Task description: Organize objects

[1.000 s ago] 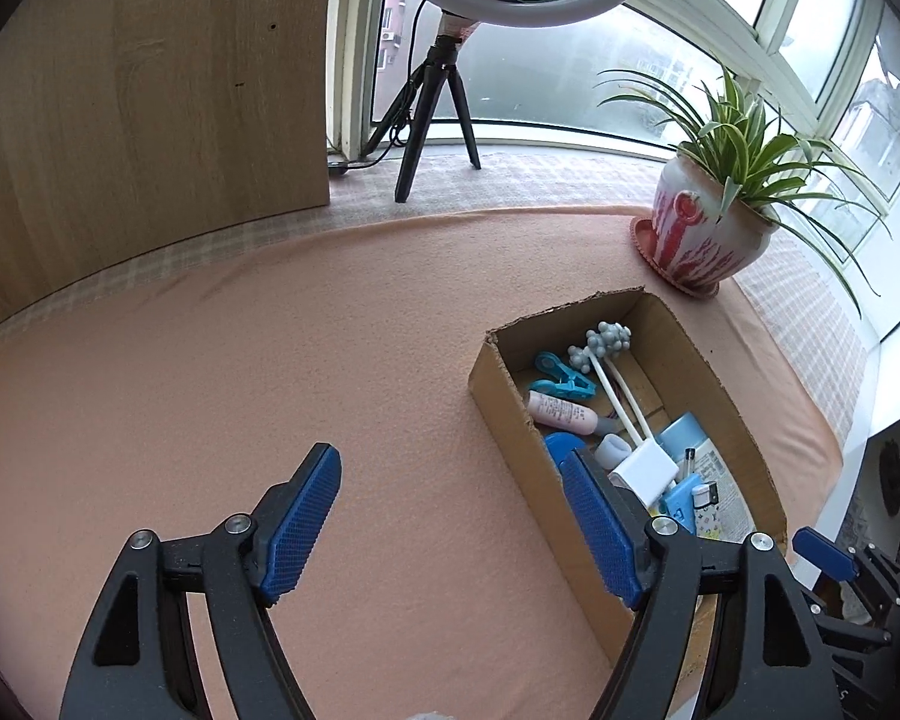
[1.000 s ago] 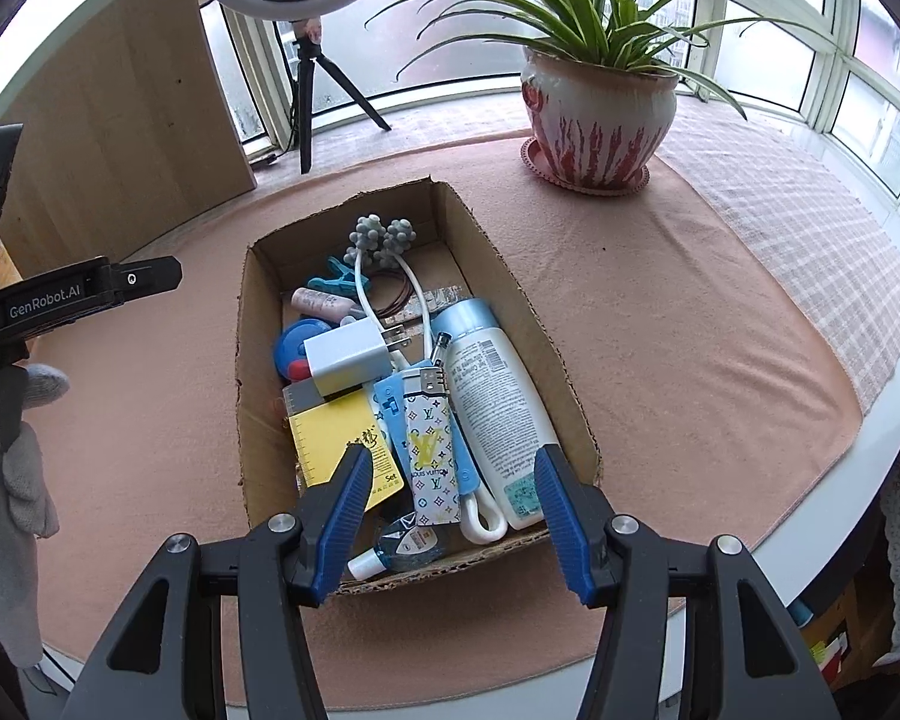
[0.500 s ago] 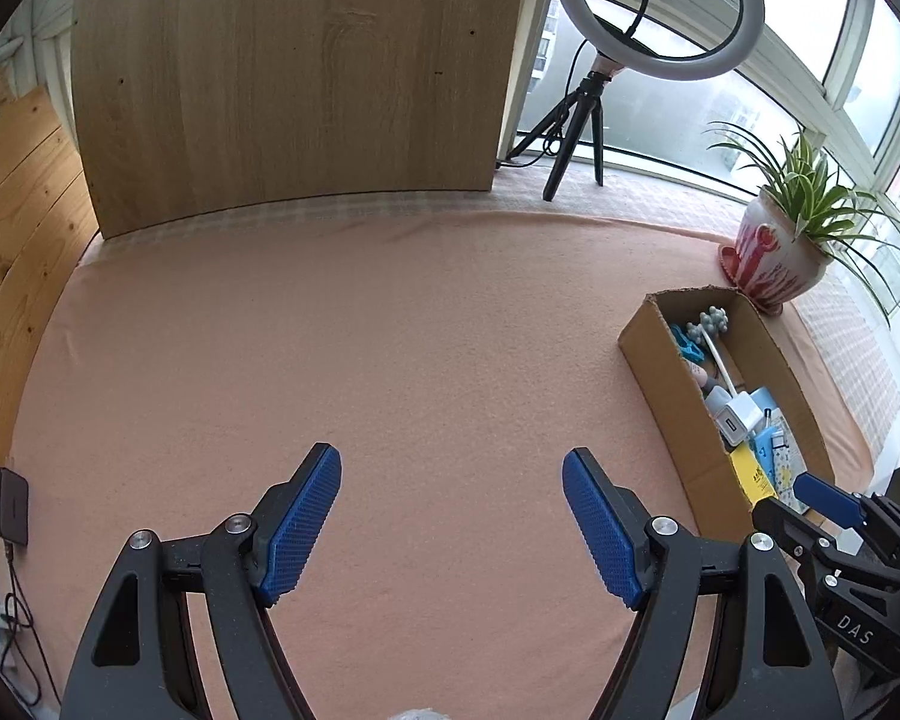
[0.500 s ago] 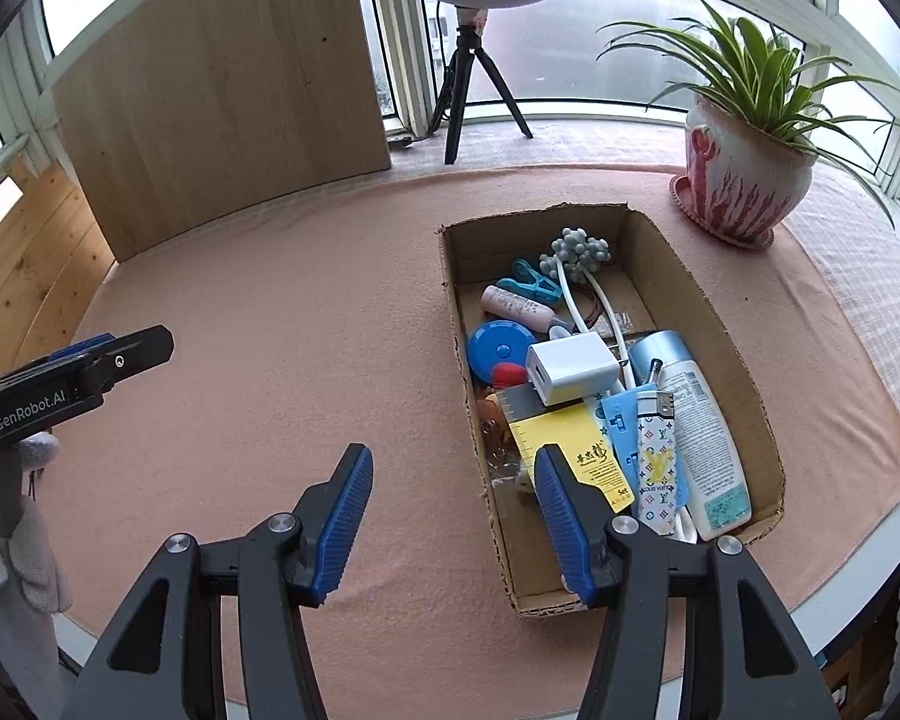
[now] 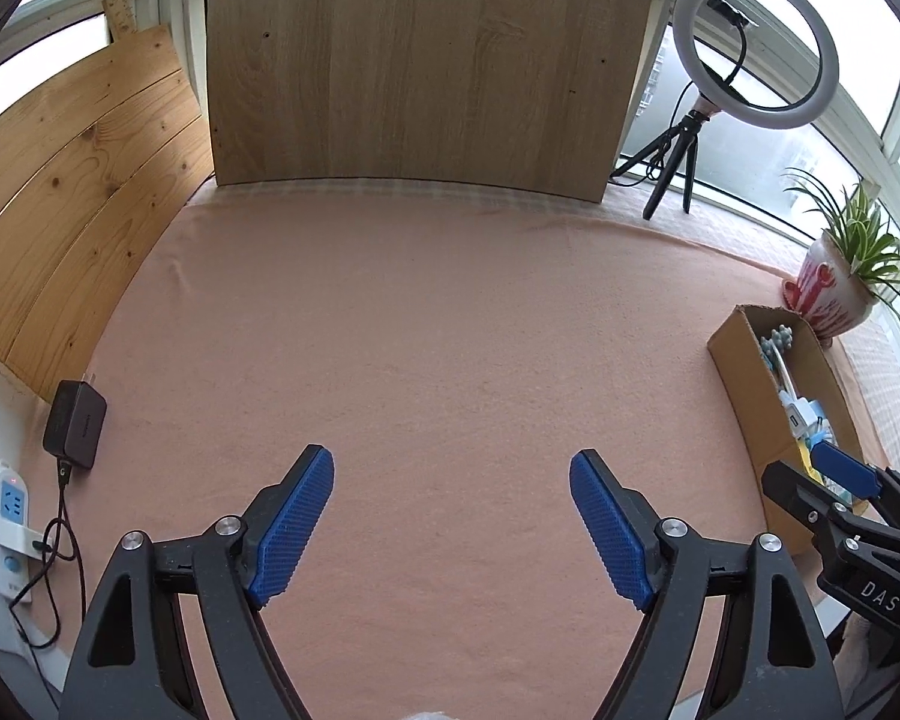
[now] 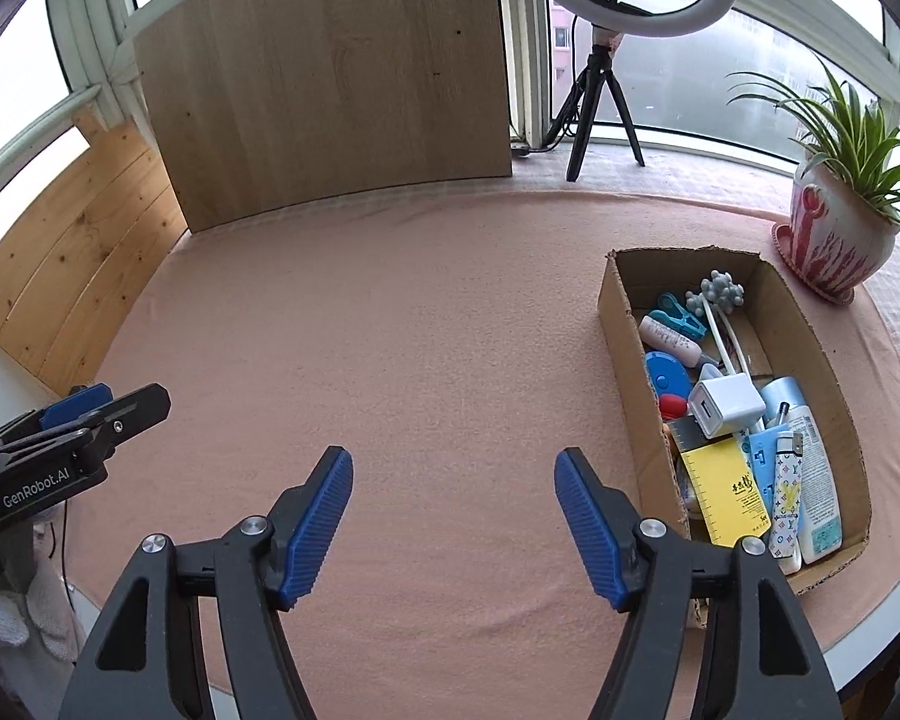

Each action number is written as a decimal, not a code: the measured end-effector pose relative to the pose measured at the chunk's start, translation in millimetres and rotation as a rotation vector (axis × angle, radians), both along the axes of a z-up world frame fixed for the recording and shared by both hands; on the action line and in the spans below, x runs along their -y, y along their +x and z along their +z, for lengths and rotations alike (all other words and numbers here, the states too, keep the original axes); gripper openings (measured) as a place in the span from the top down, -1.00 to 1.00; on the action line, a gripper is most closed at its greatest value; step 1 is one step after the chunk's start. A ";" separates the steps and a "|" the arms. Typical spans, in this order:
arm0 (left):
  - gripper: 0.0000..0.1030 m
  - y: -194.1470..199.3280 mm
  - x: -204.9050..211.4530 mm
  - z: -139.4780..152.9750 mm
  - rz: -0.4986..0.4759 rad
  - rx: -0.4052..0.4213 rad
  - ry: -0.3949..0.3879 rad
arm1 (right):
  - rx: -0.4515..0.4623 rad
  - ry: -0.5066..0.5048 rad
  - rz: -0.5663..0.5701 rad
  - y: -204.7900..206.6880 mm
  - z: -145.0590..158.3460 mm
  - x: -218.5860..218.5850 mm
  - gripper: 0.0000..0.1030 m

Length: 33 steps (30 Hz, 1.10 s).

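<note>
A cardboard box (image 6: 617, 324) stands at the right of the pink-covered table (image 6: 390, 330). It holds several small items: a white charger (image 6: 723, 405), a yellow card (image 6: 723, 489), a white bottle (image 6: 813, 480), a patterned lighter (image 6: 787, 492), a blue clip (image 6: 678, 313). The box also shows in the left wrist view (image 5: 744, 384). My left gripper (image 5: 450, 516) is open and empty over the bare cloth. My right gripper (image 6: 453, 516) is open and empty, left of the box.
A potted plant (image 6: 834, 228) stands behind the box. A ring light on a tripod (image 6: 600, 78) and a wooden board (image 6: 330, 90) stand at the back. A power adapter (image 5: 75, 423) and a power strip (image 5: 6, 516) lie at the table's left edge.
Both grippers have pulled back and swung left, away from the box. The box now sits at the right of both views. Both jaws stay open and empty.
</note>
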<state>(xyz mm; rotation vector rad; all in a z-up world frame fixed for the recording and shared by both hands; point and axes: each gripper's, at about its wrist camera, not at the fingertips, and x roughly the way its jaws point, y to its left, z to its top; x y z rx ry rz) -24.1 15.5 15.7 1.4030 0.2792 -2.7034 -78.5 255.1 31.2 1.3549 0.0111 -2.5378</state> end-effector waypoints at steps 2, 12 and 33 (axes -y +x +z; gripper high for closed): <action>-0.65 4.4 6.6 -1.1 0.007 0.004 0.002 | -0.012 -0.005 0.008 2.3 0.8 8.1 -0.39; -0.85 18.2 28.2 -6.9 0.034 0.023 0.000 | -0.009 0.000 0.048 10.1 -3.8 39.6 -0.46; -0.92 8.3 46.8 -30.9 0.029 0.092 0.018 | -0.006 0.002 0.000 15.7 -11.9 53.4 -0.47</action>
